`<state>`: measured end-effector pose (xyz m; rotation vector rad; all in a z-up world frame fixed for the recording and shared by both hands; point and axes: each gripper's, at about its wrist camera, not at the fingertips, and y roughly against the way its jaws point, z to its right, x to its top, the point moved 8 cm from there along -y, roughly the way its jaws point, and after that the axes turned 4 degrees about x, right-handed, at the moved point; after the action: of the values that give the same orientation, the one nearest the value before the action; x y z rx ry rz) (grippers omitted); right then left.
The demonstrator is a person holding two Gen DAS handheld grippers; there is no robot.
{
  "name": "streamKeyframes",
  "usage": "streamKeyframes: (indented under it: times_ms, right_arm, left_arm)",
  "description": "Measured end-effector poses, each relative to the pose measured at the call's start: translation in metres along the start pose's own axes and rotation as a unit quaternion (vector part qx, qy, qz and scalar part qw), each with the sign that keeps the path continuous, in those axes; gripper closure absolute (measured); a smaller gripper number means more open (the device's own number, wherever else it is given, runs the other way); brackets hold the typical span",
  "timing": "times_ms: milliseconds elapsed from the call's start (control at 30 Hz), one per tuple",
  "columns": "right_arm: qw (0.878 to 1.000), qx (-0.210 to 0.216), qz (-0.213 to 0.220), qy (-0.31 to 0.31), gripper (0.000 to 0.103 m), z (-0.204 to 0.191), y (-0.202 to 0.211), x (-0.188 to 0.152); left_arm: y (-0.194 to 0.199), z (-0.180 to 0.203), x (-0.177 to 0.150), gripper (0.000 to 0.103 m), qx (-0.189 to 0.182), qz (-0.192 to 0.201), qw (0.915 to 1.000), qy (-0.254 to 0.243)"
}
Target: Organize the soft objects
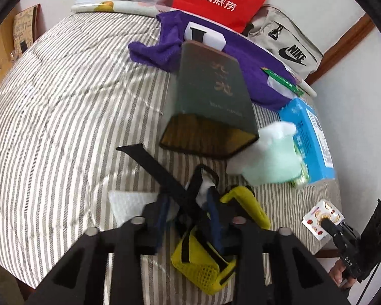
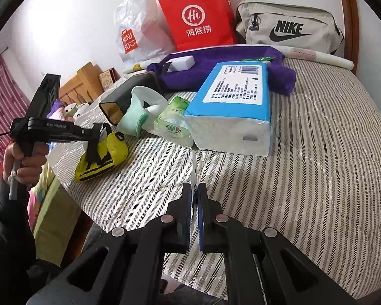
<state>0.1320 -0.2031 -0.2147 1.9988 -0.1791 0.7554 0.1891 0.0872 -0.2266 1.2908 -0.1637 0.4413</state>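
Here, view by view, we note what shows.

Left wrist view
- Left gripper (image 1: 188, 200): we see its fingers drawn in narrow on a black strap of the yellow mesh pouch (image 1: 208, 261), with a bit of white tissue between them.
- Yellow mesh pouch: at 6 o'clock, lying on the striped quilt (image 1: 63, 117) under the gripper.
- Dark green book (image 1: 210, 101): at centre, its gilt page edges toward us.
- Mint-green sock (image 1: 271, 157): at 3 o'clock of the book, touching the blue tissue pack (image 1: 310, 137).
- Purple towel (image 1: 170, 48): at 12 o'clock, behind the book.
- Right gripper (image 1: 327, 222): at 4 o'clock, pinching a small red-and-white card (image 1: 320, 216).

Right wrist view
- Right gripper (image 2: 195, 203): we find the fingers nearly together on a thin white card (image 2: 195, 170), seen edge-on.
- Blue tissue pack (image 2: 231, 106): at 12 o'clock, on the quilt.
- Green wipes packet (image 2: 175, 122): touching the pack at its 9 o'clock.
- Mint-green sock (image 2: 137, 117): farther toward 10 o'clock.
- Left gripper (image 2: 99, 137): at 9 o'clock, on the pouch (image 2: 104, 157) at the bed's edge.
- Red paper bag (image 2: 198, 17): against the wall at 12 o'clock.
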Motion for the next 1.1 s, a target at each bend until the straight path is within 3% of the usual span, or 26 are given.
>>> streamKeyframes:
  times_ms: [167, 233, 300, 567, 667, 900, 1033, 1100]
  right_arm:
    - [1.000, -0.005, -0.004, -0.003, 0.098, 0.001, -0.002, 0.005]
    - [1.000, -0.006, -0.002, -0.001, 0.098, 0.002, -0.002, 0.006]
    - [1.000, -0.011, -0.005, -0.002, 0.098, 0.005, -0.003, 0.006]
    - [1.000, -0.010, -0.003, -0.009, 0.099, 0.007, -0.004, 0.007]
    - [1.000, -0.012, -0.001, -0.003, 0.099, 0.003, -0.001, 0.009]
    - [1.000, -0.015, -0.008, -0.002, 0.099, 0.001, -0.001, 0.011]
    - [1.000, -0.019, -0.011, -0.002, 0.099, 0.003, 0.000, 0.010]
    - [1.000, -0.022, -0.012, -0.003, 0.099, 0.003, 0.000, 0.010]
  left_arm:
    - [-0.011, -0.001, 0.010, 0.072, 0.000, 0.009, 1.0000, 0.003]
    - [-0.010, 0.000, 0.011, 0.087, -0.011, 0.017, 0.9998, 0.003]
    - [-0.008, -0.002, 0.009, 0.091, -0.015, 0.023, 0.9996, 0.004]
    - [0.002, -0.015, 0.005, 0.093, -0.044, 0.033, 0.9980, 0.031]
    - [0.012, -0.011, 0.003, 0.093, -0.085, 0.033, 0.9953, 0.034]
    - [0.024, -0.011, 0.002, 0.093, -0.126, 0.031, 0.9905, 0.044]
    - [0.027, -0.024, 0.005, 0.094, -0.088, 0.040, 0.9946, 0.040]
    - [0.022, -0.027, 0.007, 0.095, -0.088, 0.035, 0.9946, 0.043]
